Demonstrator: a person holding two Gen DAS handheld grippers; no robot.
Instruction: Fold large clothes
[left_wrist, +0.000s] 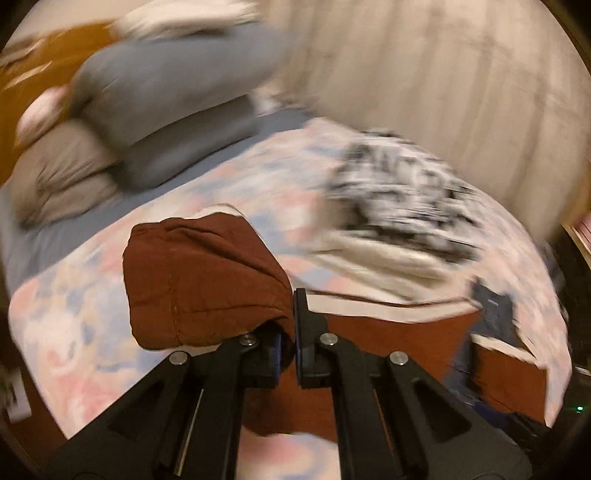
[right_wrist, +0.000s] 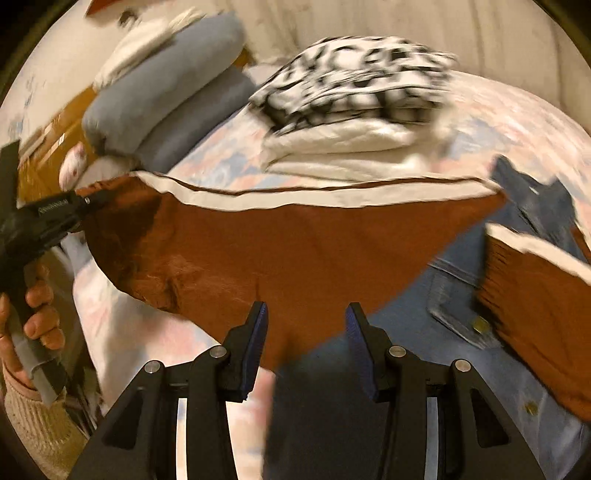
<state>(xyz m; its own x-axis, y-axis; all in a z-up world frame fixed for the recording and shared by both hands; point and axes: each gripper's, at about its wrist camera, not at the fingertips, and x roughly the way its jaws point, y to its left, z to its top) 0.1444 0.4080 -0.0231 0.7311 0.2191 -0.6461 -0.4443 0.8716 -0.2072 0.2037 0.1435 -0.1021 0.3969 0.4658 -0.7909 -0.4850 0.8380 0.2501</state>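
A rust-brown garment (left_wrist: 207, 280) with a white hem lies spread over the bed; in the right wrist view the same brown garment (right_wrist: 295, 243) stretches from left to right. My left gripper (left_wrist: 290, 317) is shut on a bunched corner of it, which drapes over the left finger. The right wrist view shows that left gripper (right_wrist: 88, 201) at the garment's left corner, held by a hand (right_wrist: 40, 306). My right gripper (right_wrist: 307, 306) hovers over the garment's near edge with its jaws apart, and the pads press on nothing. A blue denim garment (right_wrist: 443, 295) lies under the brown one.
A folded black-and-white patterned cloth (right_wrist: 354, 77) sits on a white folded pile at the far side of the pastel bedspread (right_wrist: 517, 110). Grey pillows (right_wrist: 162, 85) are stacked at the headboard on the left. A pale curtain (left_wrist: 443, 74) hangs behind the bed.
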